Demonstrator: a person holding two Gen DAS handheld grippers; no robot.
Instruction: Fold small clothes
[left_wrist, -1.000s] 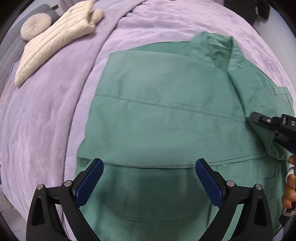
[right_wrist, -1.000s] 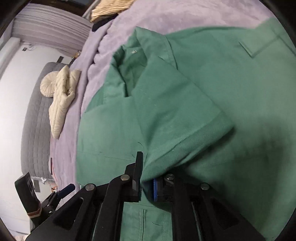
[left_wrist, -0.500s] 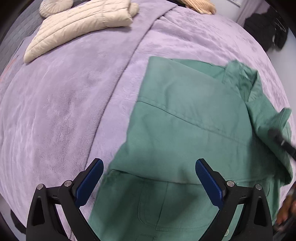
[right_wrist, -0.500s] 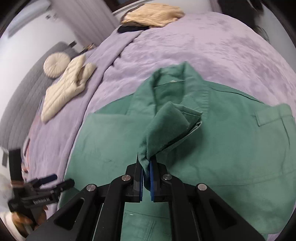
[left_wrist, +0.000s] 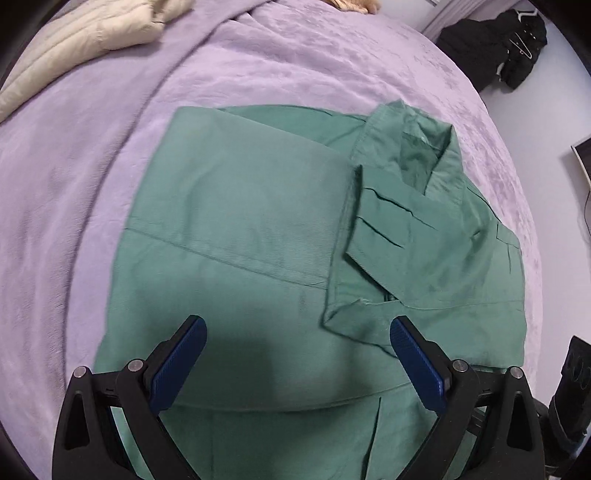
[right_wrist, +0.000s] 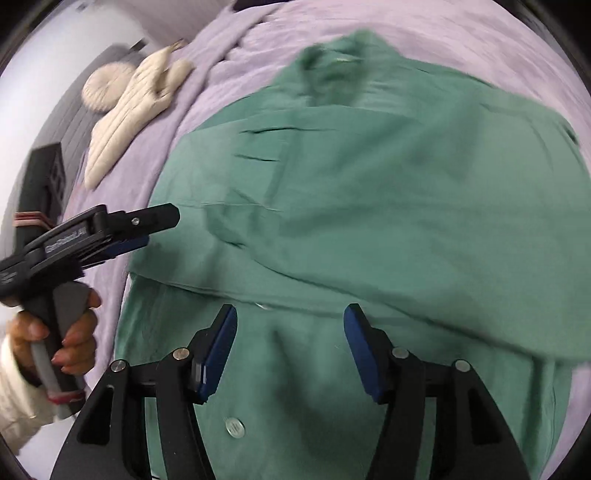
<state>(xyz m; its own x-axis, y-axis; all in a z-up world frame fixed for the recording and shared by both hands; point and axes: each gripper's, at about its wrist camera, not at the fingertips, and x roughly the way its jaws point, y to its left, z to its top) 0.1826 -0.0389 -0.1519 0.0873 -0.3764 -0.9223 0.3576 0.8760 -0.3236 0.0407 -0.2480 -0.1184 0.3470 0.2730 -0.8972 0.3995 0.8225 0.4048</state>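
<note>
A green collared shirt (left_wrist: 258, 236) lies spread on the lilac bedcover (left_wrist: 92, 155), both sides folded in over its middle. One short sleeve (left_wrist: 384, 236) rests folded across the chest below the collar (left_wrist: 417, 147). My left gripper (left_wrist: 297, 343) hovers open above the shirt's lower part, nothing between its blue pads. In the right wrist view the shirt (right_wrist: 369, 192) fills the middle. My right gripper (right_wrist: 290, 332) hangs over the button placket, its jaws opening and empty. The left gripper (right_wrist: 162, 221) shows there at the shirt's left edge, held by a hand (right_wrist: 70, 339).
A cream quilted jacket (left_wrist: 88, 33) lies at the bed's far left, beside a round cream cushion (right_wrist: 103, 86). A black garment (left_wrist: 495, 40) hangs off the far right bed corner. A grey headboard (right_wrist: 48, 155) borders the bed.
My right gripper let go of the sleeve it was pinching; the sleeve now lies flat on the chest. The right gripper pulled back toward the shirt's lower part. The left gripper shifted right over the shirt.
</note>
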